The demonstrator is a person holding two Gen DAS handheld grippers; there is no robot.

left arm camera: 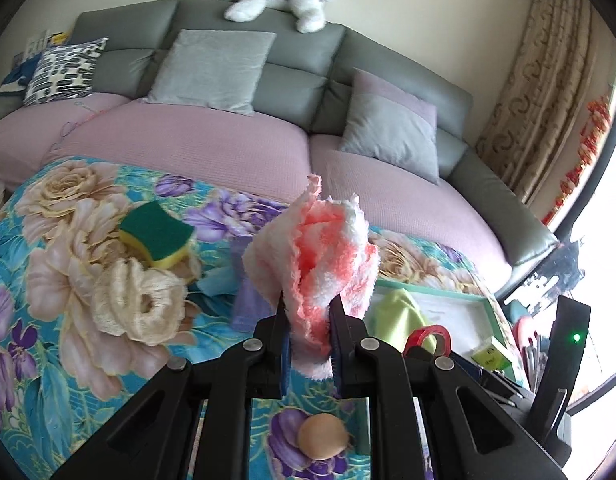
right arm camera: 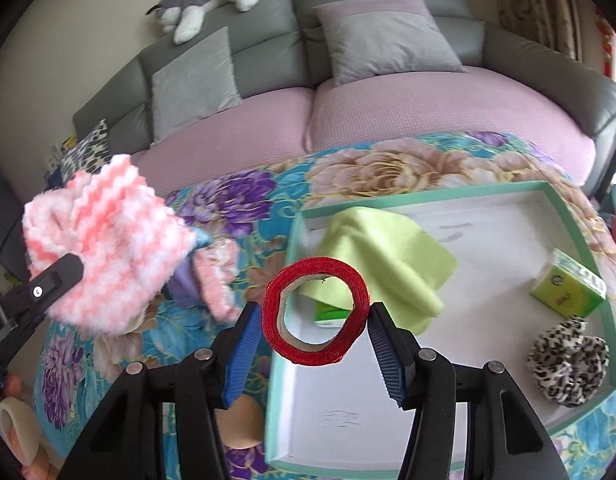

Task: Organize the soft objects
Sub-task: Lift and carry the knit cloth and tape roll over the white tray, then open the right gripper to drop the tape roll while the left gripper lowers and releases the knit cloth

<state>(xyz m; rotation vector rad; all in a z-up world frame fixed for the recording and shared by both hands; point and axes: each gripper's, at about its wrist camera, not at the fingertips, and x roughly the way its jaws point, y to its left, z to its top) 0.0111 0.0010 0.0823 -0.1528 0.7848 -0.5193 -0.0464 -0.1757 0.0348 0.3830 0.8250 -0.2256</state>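
The left gripper (left arm camera: 308, 344) is clamped on a pink-and-white fluffy cloth (left arm camera: 319, 248) held above the floral table, the right gripper (right arm camera: 313, 326) pinches a red ring (right arm camera: 313, 312) over the tray (right arm camera: 567, 216), so a drop-off looks needed next.
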